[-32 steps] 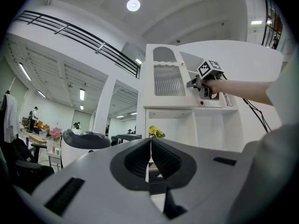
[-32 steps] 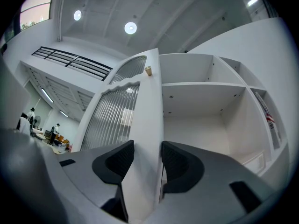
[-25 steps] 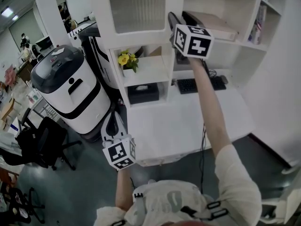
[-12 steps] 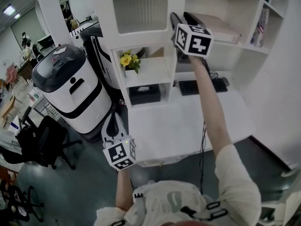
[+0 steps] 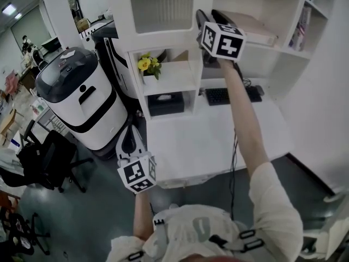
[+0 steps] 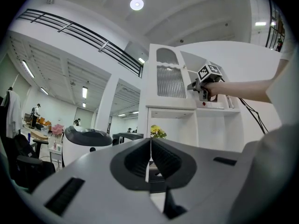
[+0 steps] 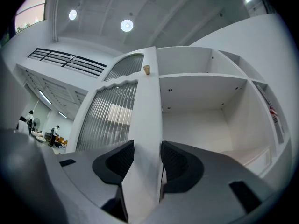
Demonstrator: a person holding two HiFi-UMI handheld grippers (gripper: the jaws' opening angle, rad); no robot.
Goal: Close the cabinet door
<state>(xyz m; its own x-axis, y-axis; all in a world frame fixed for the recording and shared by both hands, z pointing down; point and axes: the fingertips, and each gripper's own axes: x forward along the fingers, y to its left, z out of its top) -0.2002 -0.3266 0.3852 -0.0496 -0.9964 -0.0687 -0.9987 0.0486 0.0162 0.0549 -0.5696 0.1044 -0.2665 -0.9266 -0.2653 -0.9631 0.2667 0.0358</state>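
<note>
- The room is a big open office hall. A white shelf unit (image 5: 283, 64) stands over a white desk (image 5: 218, 141), and a white-and-black machine (image 5: 82, 97) sits at about 9 o'clock in the head view.
- The cabinet door (image 5: 163, 10) is at 12 o'clock in the head view. It is white-framed, with a ribbed glass panel, and hangs on the upper left part of the shelf unit.
- My right gripper (image 5: 207, 22) is raised at arm's length to about 1 o'clock, at the door's right edge.
- In the right gripper view the door's white edge (image 7: 145, 139) runs straight up between my right gripper's (image 7: 147, 155) dark pads (image 7: 117, 160). Both pads press against it, so the tool is pinching the door frame.
- From there the ribbed glass lies at 10 o'clock and the open white shelves at 2 o'clock. A small knob (image 7: 146, 69) sits on the frame at 12 o'clock.
- I cannot tell how far the door stands out from the cabinet.
- My left gripper (image 5: 130, 135) is held low at about 7 o'clock, off the desk's near-left corner.
- In the left gripper view my left gripper's (image 6: 150, 155) pads are pressed together with nothing between them — the door (image 6: 170, 78) shows at 1 o'clock, well apart.
- Below the door sit yellow flowers (image 5: 146, 64) on an open shelf and a dark box (image 5: 165, 100) one shelf down.
- A keyboard (image 5: 224, 96) lies at the back of the desk, and an office chair (image 5: 49, 162) stands at 8 o'clock.
</note>
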